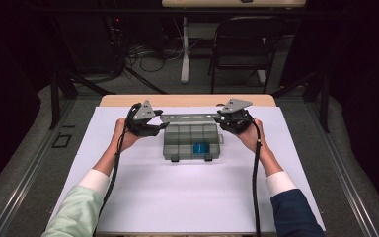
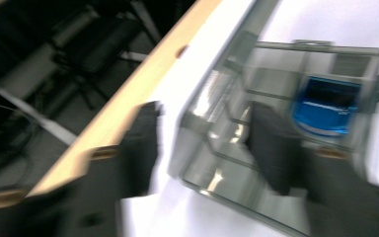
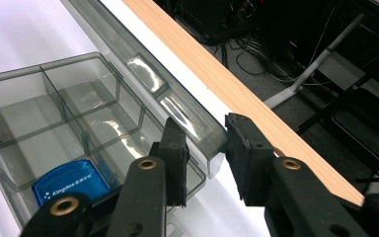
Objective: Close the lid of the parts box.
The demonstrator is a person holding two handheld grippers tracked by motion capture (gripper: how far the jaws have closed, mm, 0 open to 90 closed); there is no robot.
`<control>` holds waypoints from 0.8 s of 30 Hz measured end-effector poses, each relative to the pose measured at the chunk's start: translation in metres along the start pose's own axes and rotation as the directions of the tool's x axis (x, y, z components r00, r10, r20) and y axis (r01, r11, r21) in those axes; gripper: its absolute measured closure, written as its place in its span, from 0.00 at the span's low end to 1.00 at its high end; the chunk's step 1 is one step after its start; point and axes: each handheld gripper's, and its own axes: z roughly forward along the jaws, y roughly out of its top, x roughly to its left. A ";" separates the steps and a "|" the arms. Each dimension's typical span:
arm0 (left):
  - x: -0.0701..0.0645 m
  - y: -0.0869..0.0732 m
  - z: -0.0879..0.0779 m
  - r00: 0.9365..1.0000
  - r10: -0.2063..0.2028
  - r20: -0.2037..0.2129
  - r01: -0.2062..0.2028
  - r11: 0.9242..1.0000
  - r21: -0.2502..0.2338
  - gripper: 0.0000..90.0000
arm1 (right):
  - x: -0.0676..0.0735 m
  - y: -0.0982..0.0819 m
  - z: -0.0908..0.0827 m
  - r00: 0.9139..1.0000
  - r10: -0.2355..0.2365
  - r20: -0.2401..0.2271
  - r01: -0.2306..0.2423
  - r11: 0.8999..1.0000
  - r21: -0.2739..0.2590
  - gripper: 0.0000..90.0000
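Dim room, chair (image 1: 242, 42) and cables behind; white mat (image 1: 187, 197) on the desk. Your right claw (image 3: 205, 148) is clenched on the far right corner of the lid (image 3: 143, 74), which stands open behind the box (image 1: 191, 141). Your left claw (image 2: 202, 143) is released: jaws apart, straddling the box's left wall, pads not pressing as far as the blur lets you tell. Box sits mid-desk toward the far edge, blue item (image 3: 69, 187) in a front compartment. To close it well, bring the lid over slow w/ the right claw, steady the base w/ the left, keep jaws clear of the rim.
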 end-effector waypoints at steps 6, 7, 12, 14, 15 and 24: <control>-0.002 0.011 -0.020 0.998 -0.059 -0.005 0.058 0.992 -0.110 0.45 | 0.001 -0.001 0.000 1.000 -0.009 0.005 0.009 1.000 -0.004 0.78; 0.001 0.014 -0.022 0.994 -0.111 -0.001 0.110 0.987 -0.117 0.52 | 0.002 -0.001 0.000 1.000 -0.014 0.008 0.014 1.000 -0.006 0.78; 0.004 0.022 -0.019 0.977 -0.209 -0.042 0.204 0.975 -0.086 0.89 | 0.003 -0.002 0.000 1.000 -0.016 0.013 0.016 1.000 -0.007 0.78; 0.002 0.023 -0.016 0.975 -0.215 -0.058 0.212 0.976 -0.057 0.98 | 0.004 -0.002 0.000 1.000 -0.016 0.012 0.016 1.000 -0.007 0.78; 0.002 0.023 -0.014 0.975 -0.213 -0.058 0.211 0.976 -0.048 1.00 | 0.004 -0.003 0.000 1.000 -0.017 0.012 0.017 1.000 -0.007 0.78; -0.001 0.023 -0.009 0.976 -0.214 -0.041 0.213 0.977 -0.011 1.00 | 0.005 -0.005 -0.002 1.000 -0.020 0.011 0.020 1.000 -0.004 0.77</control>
